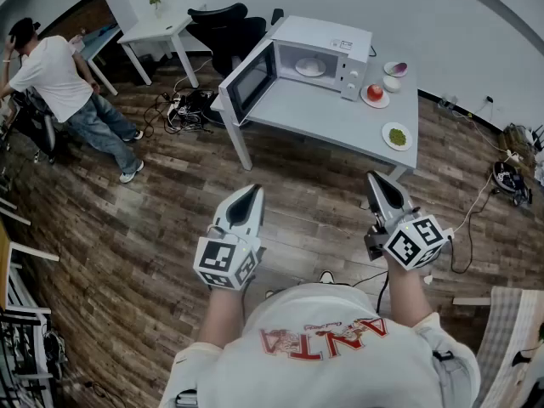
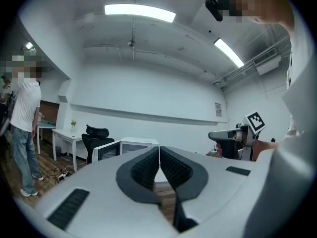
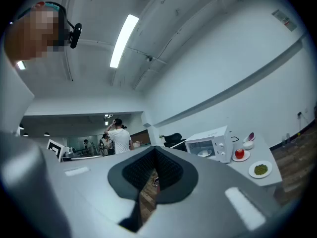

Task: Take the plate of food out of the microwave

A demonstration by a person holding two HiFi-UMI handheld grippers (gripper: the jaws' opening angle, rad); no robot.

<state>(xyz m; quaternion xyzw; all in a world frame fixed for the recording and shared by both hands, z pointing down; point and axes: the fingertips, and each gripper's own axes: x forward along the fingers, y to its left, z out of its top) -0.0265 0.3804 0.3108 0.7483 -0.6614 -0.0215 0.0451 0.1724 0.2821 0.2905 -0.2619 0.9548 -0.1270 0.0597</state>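
Open white microwave [image 1: 340, 36] on grey worktop [image 1: 323, 113], white plate of food [image 1: 310, 66] inside, left hand-held gripper [image 1: 252, 192], right hand-held gripper [image 1: 375, 178], both clenched, empty

head: overhead, steeply down | both gripper views: level, distant | shared: microwave [image 1: 327, 34]

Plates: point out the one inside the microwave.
The white plate inside the open microwave; the red-food plate and green-food plate sit outside on the table.
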